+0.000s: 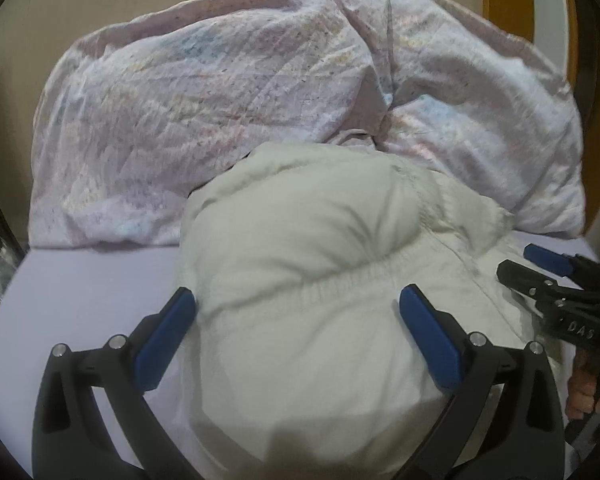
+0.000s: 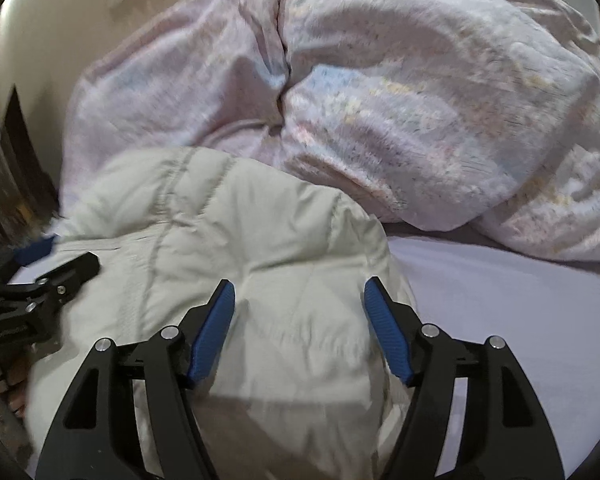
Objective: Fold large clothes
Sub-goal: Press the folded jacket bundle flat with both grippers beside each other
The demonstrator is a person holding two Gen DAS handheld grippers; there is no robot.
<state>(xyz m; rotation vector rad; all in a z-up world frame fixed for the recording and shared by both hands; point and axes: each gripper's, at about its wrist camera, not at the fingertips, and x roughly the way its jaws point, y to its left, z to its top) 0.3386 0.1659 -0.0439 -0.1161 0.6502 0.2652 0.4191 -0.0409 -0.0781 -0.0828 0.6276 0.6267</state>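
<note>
On a bed covered with a smooth pale lilac sheet [image 1: 80, 280], a bulky off-white puffer jacket [image 1: 320, 280] lay bunched in a rounded heap near the front edge. Its quilted panels were puffed up between stitched seams, and a band of gathered, ribbed-looking stitching ran across the middle of the mound. A little fuzzy trim showed at one side, though blur made it hard to be certain. Behind the jacket, touching its far edge, sat a crumpled pale pink duvet [image 1: 220, 100] with faint pastel speckles.

The left gripper [image 1: 296, 308] hovered over the jacket with its blue-padded jaws spread wide apart, the fabric rising between them without being pinched. The right gripper [image 2: 298, 300] sat just beside it over the same heap, its jaws also parted and holding nothing. A beige wall [image 1: 40, 20] stood behind the bed.
</note>
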